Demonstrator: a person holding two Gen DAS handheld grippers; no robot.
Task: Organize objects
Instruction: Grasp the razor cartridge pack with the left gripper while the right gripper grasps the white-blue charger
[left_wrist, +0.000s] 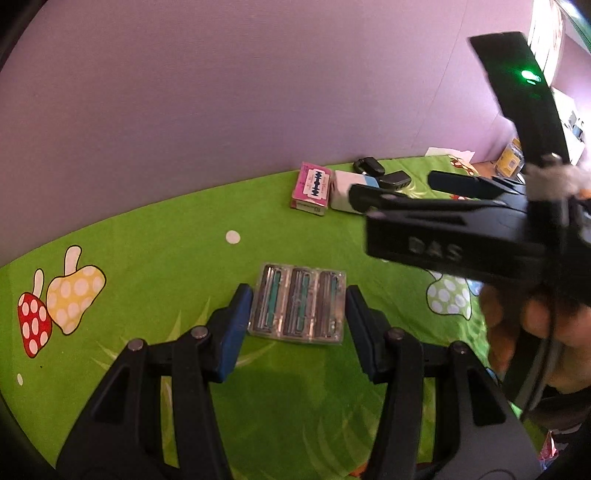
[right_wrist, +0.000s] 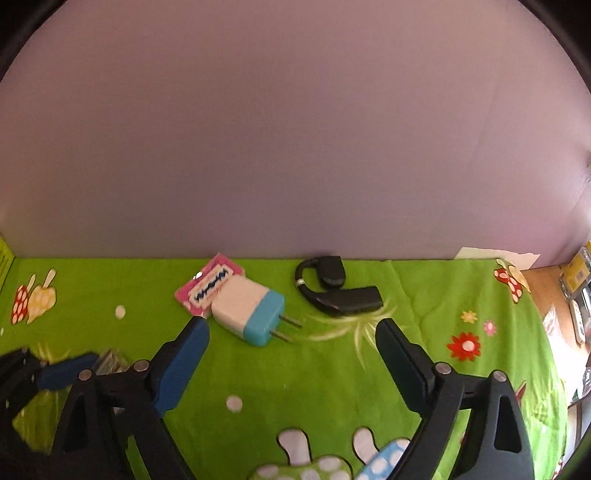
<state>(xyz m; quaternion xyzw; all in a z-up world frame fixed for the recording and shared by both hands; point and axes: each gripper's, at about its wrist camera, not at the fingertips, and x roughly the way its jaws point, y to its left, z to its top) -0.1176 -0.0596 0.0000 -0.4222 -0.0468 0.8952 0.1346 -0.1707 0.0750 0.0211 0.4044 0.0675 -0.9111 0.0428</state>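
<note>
A clear pack of razor cartridges (left_wrist: 298, 308) lies flat on the green cloth. My left gripper (left_wrist: 298, 295) is open, its blue fingers on either side of the pack, apart from it. A pink razor-blade box (left_wrist: 311, 187) (right_wrist: 209, 286) lies near the wall, touching a white and teal charger plug (right_wrist: 248, 309) (left_wrist: 341, 194). A black earpiece (right_wrist: 338, 291) (left_wrist: 384, 173) lies right of the plug. My right gripper (right_wrist: 291, 328) is open and empty, just in front of the plug and earpiece. In the left wrist view it (left_wrist: 391, 186) hangs above the cloth at the right.
The green cloth (right_wrist: 332, 376) with mushroom and flower prints covers the table up to a lilac wall (right_wrist: 295, 129). White paper (right_wrist: 495, 255) lies at the back right. Yellow packs (right_wrist: 578, 275) and clutter sit beyond the cloth's right edge.
</note>
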